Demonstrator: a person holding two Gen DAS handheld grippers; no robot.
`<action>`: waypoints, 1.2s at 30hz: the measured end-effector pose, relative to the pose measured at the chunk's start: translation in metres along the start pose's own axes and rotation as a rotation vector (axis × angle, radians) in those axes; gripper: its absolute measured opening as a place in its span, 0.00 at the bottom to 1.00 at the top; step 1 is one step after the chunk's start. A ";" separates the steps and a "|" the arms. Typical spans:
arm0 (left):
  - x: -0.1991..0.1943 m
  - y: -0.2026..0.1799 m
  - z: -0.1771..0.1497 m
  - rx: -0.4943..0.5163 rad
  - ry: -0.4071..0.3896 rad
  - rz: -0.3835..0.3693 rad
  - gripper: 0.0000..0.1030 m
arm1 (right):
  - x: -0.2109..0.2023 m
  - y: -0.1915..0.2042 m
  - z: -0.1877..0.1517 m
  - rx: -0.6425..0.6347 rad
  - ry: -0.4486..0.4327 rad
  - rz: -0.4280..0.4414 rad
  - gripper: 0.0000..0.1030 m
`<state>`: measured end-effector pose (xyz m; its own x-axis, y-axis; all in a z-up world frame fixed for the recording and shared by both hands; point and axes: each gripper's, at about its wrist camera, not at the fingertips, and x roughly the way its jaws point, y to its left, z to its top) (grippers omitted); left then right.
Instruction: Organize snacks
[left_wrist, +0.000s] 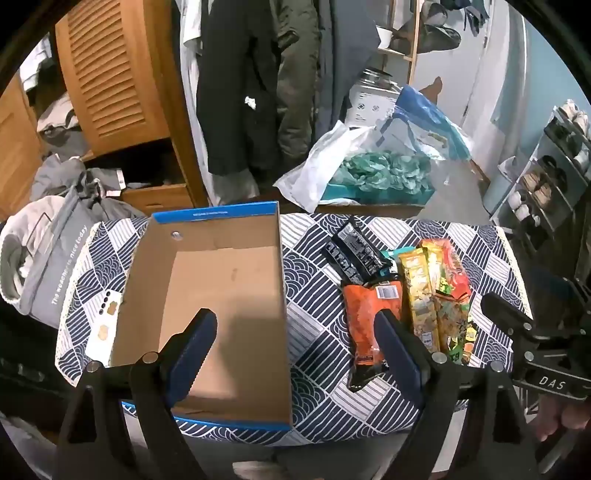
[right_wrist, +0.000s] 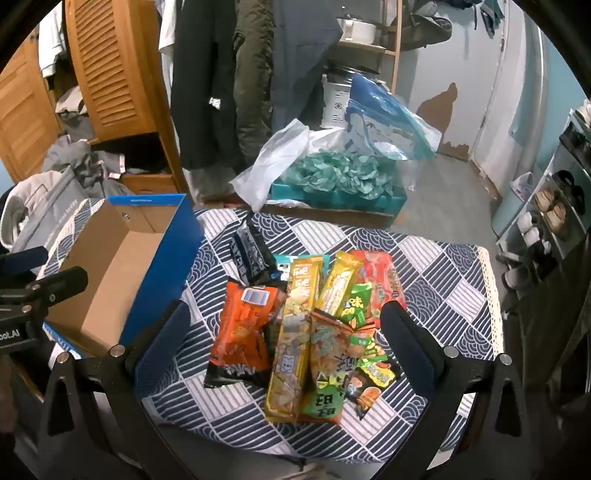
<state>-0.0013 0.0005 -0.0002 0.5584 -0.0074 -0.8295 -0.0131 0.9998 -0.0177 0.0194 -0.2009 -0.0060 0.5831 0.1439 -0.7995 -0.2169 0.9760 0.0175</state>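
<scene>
Right wrist view shows my right gripper (right_wrist: 284, 339) and left gripper (left_wrist: 295, 350) both spread, empty, nothing boxed yet; snack pile (right_wrist: 314, 325) lies beside the cardboard box (right_wrist: 110, 280), so next I must grasp one packet.

Cardboard box (left_wrist: 221, 295) open-topped, interior bare: clear entry from above. Its blue wall (right_wrist: 166, 266) stands between interior and snack pile (right_wrist: 314, 332). Tabletop (right_wrist: 443, 280) right of pile free.

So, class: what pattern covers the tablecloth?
Navy-and-white wave and stripe patchwork on the tablecloth; clearest in the right wrist view.
</scene>
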 end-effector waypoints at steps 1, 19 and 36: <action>0.000 0.000 0.000 0.002 0.004 0.000 0.86 | 0.000 0.000 0.000 0.001 -0.003 0.001 0.98; -0.003 0.009 0.001 -0.031 0.012 -0.034 0.86 | 0.000 0.001 0.000 0.003 0.001 0.009 0.98; 0.000 0.004 0.000 -0.022 0.018 -0.023 0.86 | -0.001 -0.002 0.001 0.020 0.006 0.026 0.98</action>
<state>-0.0008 0.0050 -0.0003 0.5437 -0.0309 -0.8387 -0.0184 0.9986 -0.0487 0.0198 -0.2029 -0.0043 0.5731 0.1684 -0.8020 -0.2160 0.9751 0.0504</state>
